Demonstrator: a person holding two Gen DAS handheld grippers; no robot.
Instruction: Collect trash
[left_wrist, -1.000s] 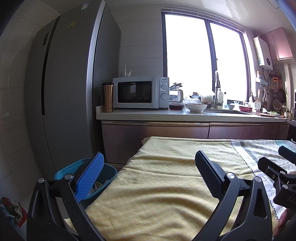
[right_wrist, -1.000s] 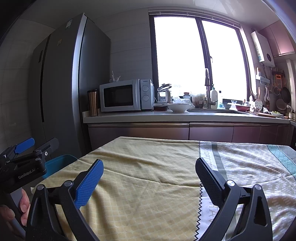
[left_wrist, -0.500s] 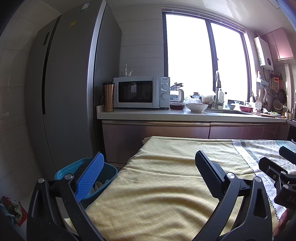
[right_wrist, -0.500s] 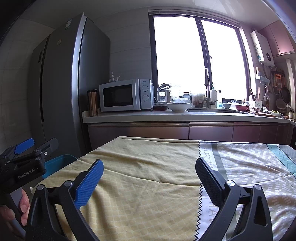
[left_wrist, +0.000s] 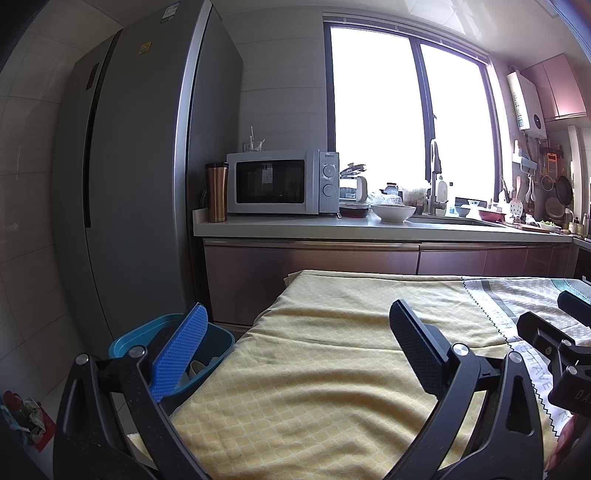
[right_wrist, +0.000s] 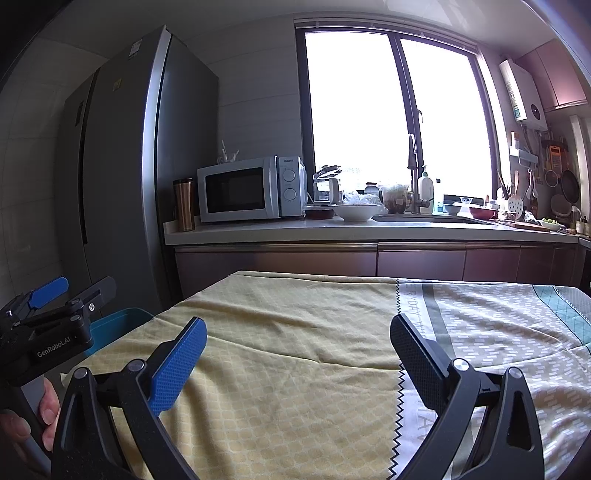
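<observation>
A blue bin (left_wrist: 218, 341) stands on the floor at the table's left end, with pale items inside; its rim also shows in the right wrist view (right_wrist: 122, 321). My left gripper (left_wrist: 295, 347) is open and empty above the table's left part, beside the bin. My right gripper (right_wrist: 297, 356) is open and empty above the middle of the yellow tablecloth (right_wrist: 295, 332). The left gripper also appears at the left edge of the right wrist view (right_wrist: 68, 295). No loose trash shows on the cloth.
A tall grey fridge (left_wrist: 140, 184) stands left. A counter (left_wrist: 332, 225) behind the table holds a microwave (left_wrist: 280, 182), a copper tumbler (left_wrist: 216, 192), bowls and a sink. Crumpled waste lies on the floor at the far left (left_wrist: 26, 413).
</observation>
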